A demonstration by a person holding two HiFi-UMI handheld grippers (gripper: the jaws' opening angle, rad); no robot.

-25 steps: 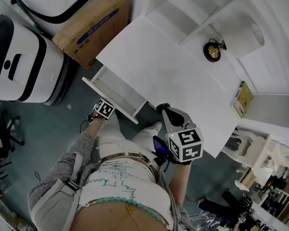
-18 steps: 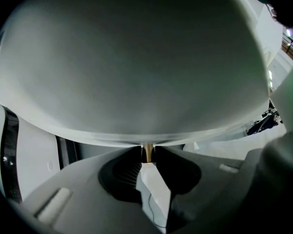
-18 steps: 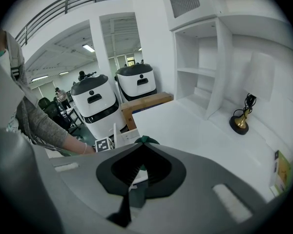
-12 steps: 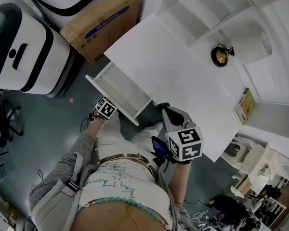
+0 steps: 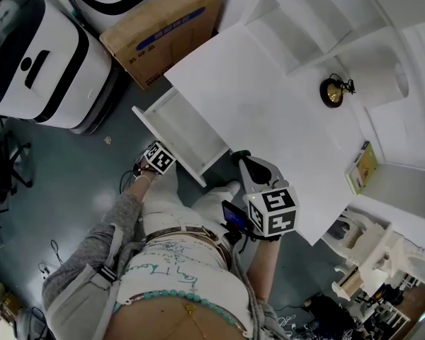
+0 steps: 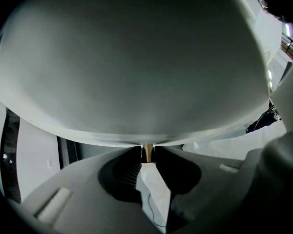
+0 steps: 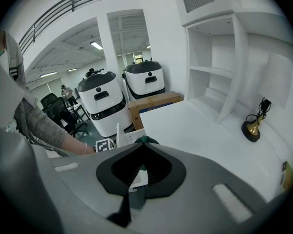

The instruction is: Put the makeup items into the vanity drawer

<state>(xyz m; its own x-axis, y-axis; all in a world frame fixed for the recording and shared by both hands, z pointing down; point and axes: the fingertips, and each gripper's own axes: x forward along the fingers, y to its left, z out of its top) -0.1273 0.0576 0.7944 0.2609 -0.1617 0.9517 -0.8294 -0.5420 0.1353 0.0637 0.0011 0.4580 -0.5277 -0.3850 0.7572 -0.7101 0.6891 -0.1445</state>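
Note:
The white vanity table (image 5: 269, 119) has its drawer (image 5: 166, 146) pulled out at the front left, and I see nothing inside it. My left gripper (image 5: 156, 167) is at the drawer's front panel. In the left gripper view it (image 6: 147, 155) is shut on the small gold drawer knob (image 6: 147, 151), with the white panel filling the view. My right gripper (image 5: 241, 159) hovers at the table's front edge beside the drawer, shut on a small dark green item (image 7: 144, 140). Only that item's tip shows between the jaws.
A black and gold ornament (image 5: 333, 92) stands at the back of the tabletop, with a small book (image 5: 361, 167) at the right end. Open shelves (image 5: 304, 20) rise behind. A cardboard box (image 5: 166, 27) and white machines (image 5: 35, 62) sit on the floor to the left.
The table has slid up and right in the head view while both grippers keep their places. The drawer stands a little farther out than before.

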